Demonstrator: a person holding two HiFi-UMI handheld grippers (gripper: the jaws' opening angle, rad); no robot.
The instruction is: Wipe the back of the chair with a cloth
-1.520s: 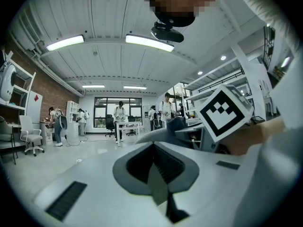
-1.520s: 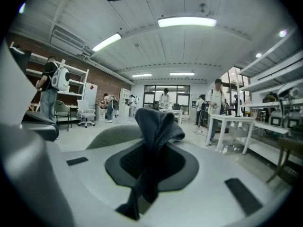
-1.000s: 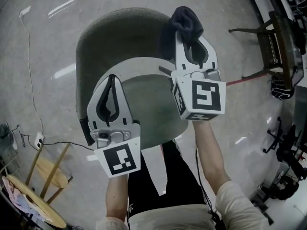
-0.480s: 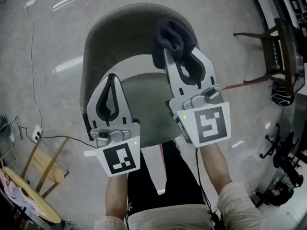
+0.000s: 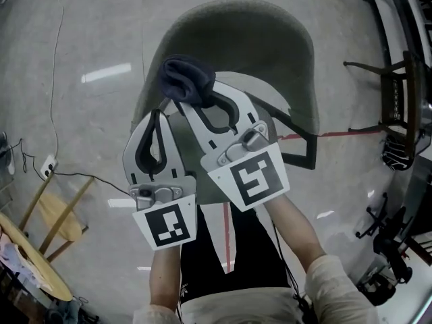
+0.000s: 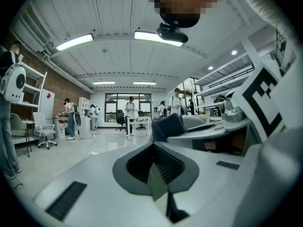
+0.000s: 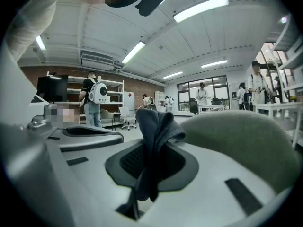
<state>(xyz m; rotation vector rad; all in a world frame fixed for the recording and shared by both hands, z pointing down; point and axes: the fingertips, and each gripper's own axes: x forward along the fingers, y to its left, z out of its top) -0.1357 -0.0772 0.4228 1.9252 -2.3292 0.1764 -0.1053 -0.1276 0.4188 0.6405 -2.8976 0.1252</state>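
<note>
Over the left side of the chair (image 5: 270, 42), as the person faces it, the right gripper (image 5: 200, 100) is clenched on a dark cloth (image 5: 183, 78). The cloth's bunched end sits at the rim of the chair's curved shell; whether it presses on the upholstery cannot be told from above. The right gripper view shows it pinched between the jaws, with the rounded chair back just beside it. Beside the cloth, on the person's side of the chair, the left gripper (image 5: 156, 113) has its jaws drawn together on nothing

Wiping looks to be under way or about to start: the cloth is in hand and at the back. No streak or clean patch shows how much has been covered, so most of the curve probably remains

The chair is a rounded bucket shape covered in matte, felt-like olive fabric. The cloth is soft and limp, and falls in thick folds. Both grippers are smooth pale grey plastic with dark ribbed pads
</note>
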